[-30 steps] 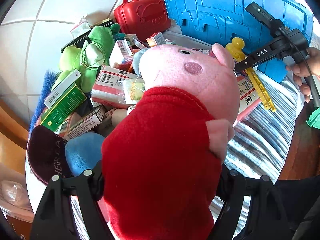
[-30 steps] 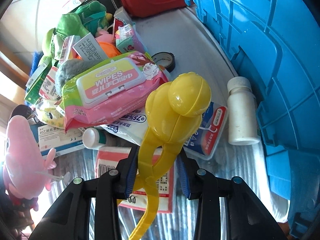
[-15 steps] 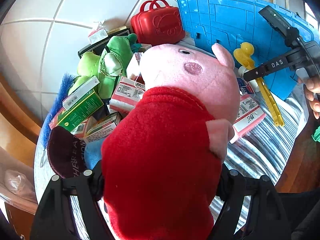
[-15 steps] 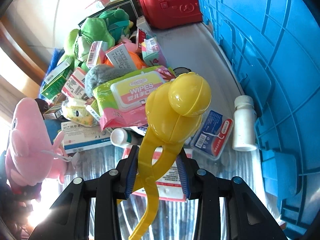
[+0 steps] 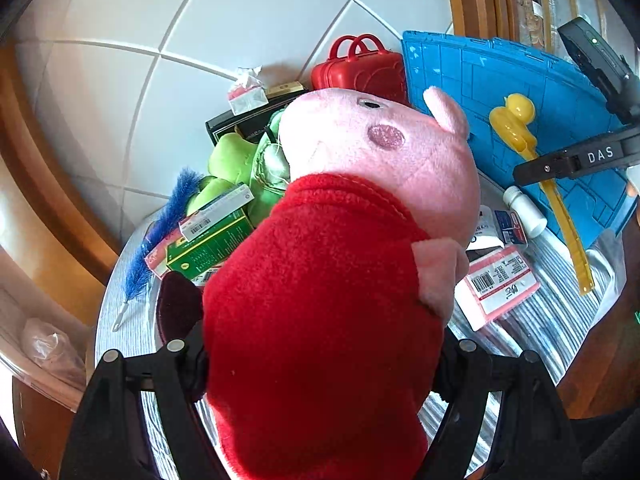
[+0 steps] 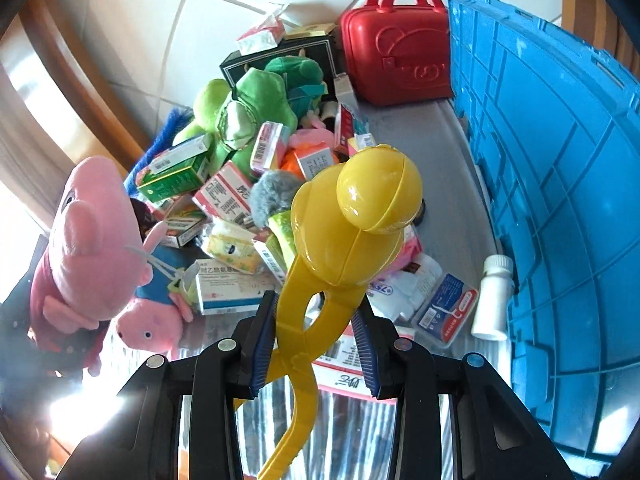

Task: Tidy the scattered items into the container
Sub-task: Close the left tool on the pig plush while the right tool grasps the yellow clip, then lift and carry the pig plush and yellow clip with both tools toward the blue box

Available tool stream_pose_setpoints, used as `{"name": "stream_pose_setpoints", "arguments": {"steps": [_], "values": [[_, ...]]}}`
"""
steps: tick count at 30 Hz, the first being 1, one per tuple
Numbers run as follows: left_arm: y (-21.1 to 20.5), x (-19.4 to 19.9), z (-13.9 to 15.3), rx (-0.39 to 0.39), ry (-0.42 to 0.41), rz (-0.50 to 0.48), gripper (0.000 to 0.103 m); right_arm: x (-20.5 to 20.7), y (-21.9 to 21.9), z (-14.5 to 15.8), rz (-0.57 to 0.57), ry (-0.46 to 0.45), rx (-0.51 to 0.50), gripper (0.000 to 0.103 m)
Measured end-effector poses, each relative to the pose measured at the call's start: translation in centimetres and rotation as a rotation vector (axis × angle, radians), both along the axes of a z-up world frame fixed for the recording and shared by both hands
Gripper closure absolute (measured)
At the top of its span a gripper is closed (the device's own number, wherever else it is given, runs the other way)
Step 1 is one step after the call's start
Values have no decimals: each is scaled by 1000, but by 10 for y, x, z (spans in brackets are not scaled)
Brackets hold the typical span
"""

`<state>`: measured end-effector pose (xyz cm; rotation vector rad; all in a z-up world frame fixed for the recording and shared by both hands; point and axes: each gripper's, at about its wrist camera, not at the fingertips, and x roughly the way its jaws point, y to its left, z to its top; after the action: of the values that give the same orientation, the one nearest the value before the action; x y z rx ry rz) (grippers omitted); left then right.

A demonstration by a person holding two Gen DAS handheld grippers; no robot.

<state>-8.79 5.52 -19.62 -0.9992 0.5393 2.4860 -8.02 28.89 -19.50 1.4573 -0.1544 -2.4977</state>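
My left gripper [image 5: 320, 364] is shut on a pink pig plush in a red dress [image 5: 332, 280] and holds it above the table; the plush also shows at the left of the right wrist view [image 6: 84, 240]. My right gripper [image 6: 314, 340] is shut on a yellow duck-shaped tong [image 6: 352, 232], also seen in the left wrist view [image 5: 520, 136]. The blue crate [image 6: 560, 168] stands at the right, its wall facing me. A heap of boxes and plush toys [image 6: 240, 168] lies on the grey striped table [image 6: 452, 152].
A red toy suitcase [image 6: 396, 52] stands at the back by the white tiled wall. A white bottle [image 6: 492, 296] lies against the crate. A green plush [image 6: 248, 112], a small pink pig plush [image 6: 152, 320], a black box [image 6: 280, 56] and a blue feather [image 5: 160, 240] lie about.
Both grippers have risen and pulled back from the heap with their toys held. The heap and the crate look smaller and farther away.
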Motion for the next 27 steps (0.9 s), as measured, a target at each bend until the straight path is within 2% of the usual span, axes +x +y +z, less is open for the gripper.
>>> {"name": "stream_pose_setpoints", "arguments": {"steps": [5, 14, 27], "values": [[-10, -1, 22, 39, 4, 55, 23, 2, -12, 26, 38, 37, -5, 67], [-17, -2, 58, 54, 26, 158, 23, 4, -30, 67, 131, 96, -17, 67], [-6, -2, 108, 67, 71, 283, 23, 10, -33, 117, 254, 193, -35, 67]]}}
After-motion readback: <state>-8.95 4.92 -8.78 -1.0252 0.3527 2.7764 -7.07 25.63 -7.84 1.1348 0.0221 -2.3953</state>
